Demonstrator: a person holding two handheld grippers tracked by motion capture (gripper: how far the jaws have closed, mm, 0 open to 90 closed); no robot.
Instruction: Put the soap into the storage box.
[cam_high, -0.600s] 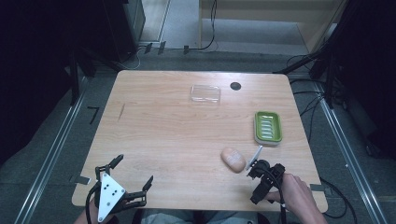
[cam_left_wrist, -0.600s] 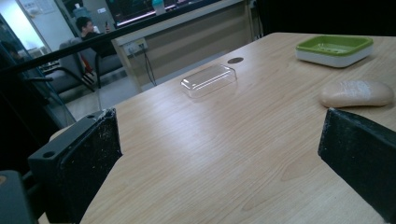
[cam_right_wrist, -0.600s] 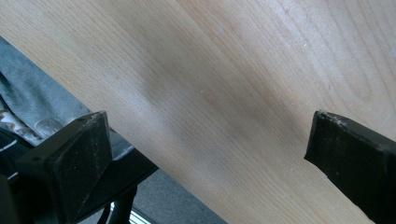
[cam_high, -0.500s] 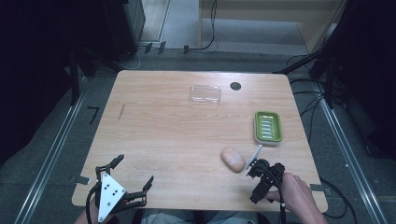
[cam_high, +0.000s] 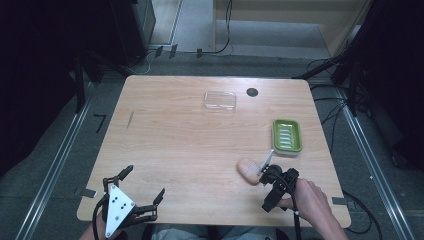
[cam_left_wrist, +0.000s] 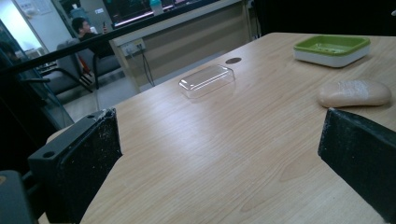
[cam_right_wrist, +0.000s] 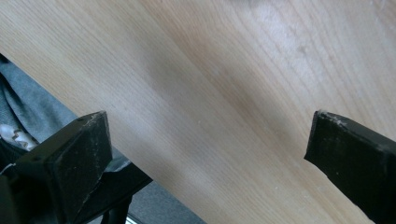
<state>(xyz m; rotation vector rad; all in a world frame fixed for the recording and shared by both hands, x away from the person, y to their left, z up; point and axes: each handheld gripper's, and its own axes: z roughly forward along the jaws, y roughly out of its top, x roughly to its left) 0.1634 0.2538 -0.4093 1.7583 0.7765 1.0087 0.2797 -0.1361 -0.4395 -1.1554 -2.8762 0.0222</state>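
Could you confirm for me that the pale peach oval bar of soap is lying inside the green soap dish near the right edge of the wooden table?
Not quite. The pale peach oval bar of soap lies on the bare wooden table, in front of the green soap dish, not inside it. The dish does sit near the table's right edge. The high view shows this.

A lab or office: worktop (cam_high: 165, 150) ringed by floor rails (cam_high: 55, 165), cables, a reception counter (cam_left_wrist: 187, 32) and waiting chairs (cam_left_wrist: 70, 74) beyond
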